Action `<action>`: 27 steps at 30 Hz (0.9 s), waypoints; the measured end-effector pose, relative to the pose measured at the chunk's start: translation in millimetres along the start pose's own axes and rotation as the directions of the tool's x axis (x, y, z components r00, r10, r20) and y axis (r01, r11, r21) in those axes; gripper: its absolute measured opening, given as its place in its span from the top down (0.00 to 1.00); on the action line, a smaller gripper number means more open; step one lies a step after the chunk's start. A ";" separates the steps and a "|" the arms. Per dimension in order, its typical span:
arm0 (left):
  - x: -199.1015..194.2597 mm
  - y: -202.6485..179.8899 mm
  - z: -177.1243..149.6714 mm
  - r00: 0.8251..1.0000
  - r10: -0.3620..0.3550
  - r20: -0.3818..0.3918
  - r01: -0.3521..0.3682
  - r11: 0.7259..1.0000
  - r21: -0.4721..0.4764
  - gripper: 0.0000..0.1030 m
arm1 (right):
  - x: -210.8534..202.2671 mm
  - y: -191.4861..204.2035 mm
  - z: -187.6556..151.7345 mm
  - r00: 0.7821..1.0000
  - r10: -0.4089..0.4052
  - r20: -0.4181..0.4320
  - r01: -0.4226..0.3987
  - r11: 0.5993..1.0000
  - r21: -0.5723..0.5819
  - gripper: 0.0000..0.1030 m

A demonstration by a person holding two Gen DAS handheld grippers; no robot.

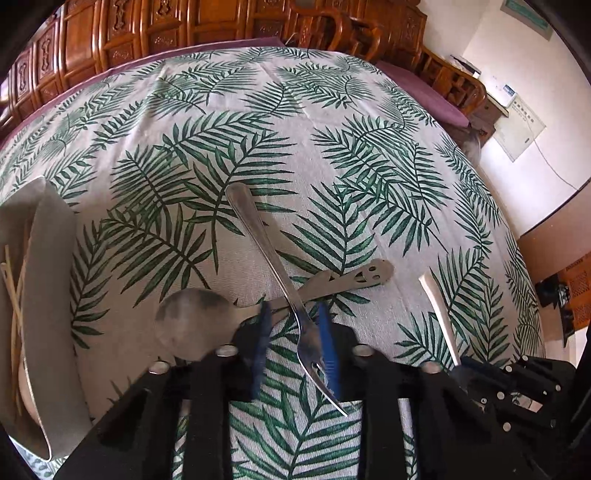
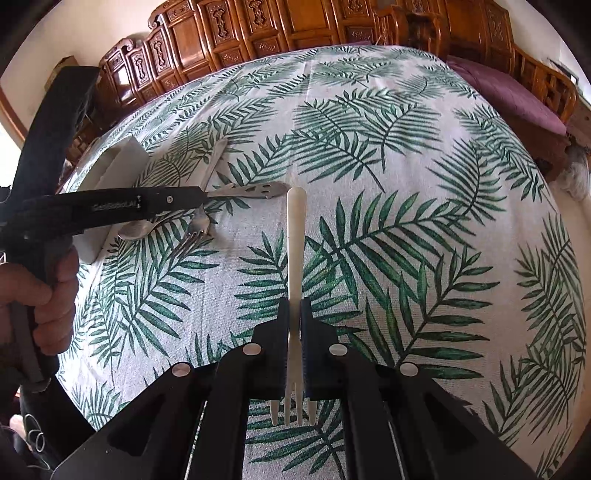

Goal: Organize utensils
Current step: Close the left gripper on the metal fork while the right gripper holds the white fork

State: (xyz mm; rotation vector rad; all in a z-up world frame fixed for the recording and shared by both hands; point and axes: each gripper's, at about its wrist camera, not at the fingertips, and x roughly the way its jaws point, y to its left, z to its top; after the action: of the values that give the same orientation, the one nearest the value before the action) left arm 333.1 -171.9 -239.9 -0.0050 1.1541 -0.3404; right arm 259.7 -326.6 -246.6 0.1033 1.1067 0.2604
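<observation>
On the round table under a white cloth printed with green palm fronds (image 1: 332,110), the utensils lie or are held as follows.

Steel fork (image 1: 280,280): long polished handle pointing away across the cloth, tines toward the camera, lying between the fingers of the left gripper (image 1: 295,325). The blue pads (image 1: 327,332) stand apart on either side of its neck; the right pad sits against or just beside the fork head, the left pad (image 1: 264,325) is clear of it, so the jaws are apart and not clamped.

Steel spoon with a pierced flat handle (image 1: 343,280): lies crosswise under the fork handle, its dull round bowl just left of the left finger. It obstructs a clean grip on the fork from below.

Pale cream plastic fork (image 2: 294,280): clamped edge-on between the closed jaws of the right gripper (image 2: 294,314), handle pointing forward, four tines hanging back toward the camera. Raised above the cloth, well right of the steel pieces.

Grey open-topped cardboard holder (image 1: 48,295): at the left table edge, holding thin wooden sticks (image 1: 13,314) and a pale rounded utensil; what that is cannot be told.

Surroundings: carved wooden cabinets (image 2: 295,22) behind the table, a wooden bench with a purple cushion (image 2: 517,92) at right. From the right wrist, the person's hand (image 2: 48,295) grips the left tool's handle.
</observation>
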 end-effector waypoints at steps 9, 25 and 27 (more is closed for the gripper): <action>6.4 -9.8 3.1 0.998 0.043 -0.035 -0.042 0.999 0.025 0.87 | -0.5 -12.4 1.4 1.000 -0.013 0.003 0.013 1.000 0.021 0.93; 14.5 -29.0 13.7 0.982 0.176 -0.075 -0.168 0.981 0.099 0.89 | -0.7 -11.6 1.1 1.000 -0.019 0.005 0.019 1.000 0.017 0.93; 13.3 -27.4 12.5 0.982 0.173 -0.078 -0.166 0.982 0.092 0.92 | -2.1 -12.4 1.4 1.000 -0.018 0.009 0.018 1.000 0.019 0.93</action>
State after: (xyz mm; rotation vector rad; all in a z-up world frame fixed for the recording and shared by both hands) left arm 342.0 -203.6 -241.8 0.1831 1.2147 -0.2395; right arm 262.0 -339.0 -246.7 0.1117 1.1010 0.2333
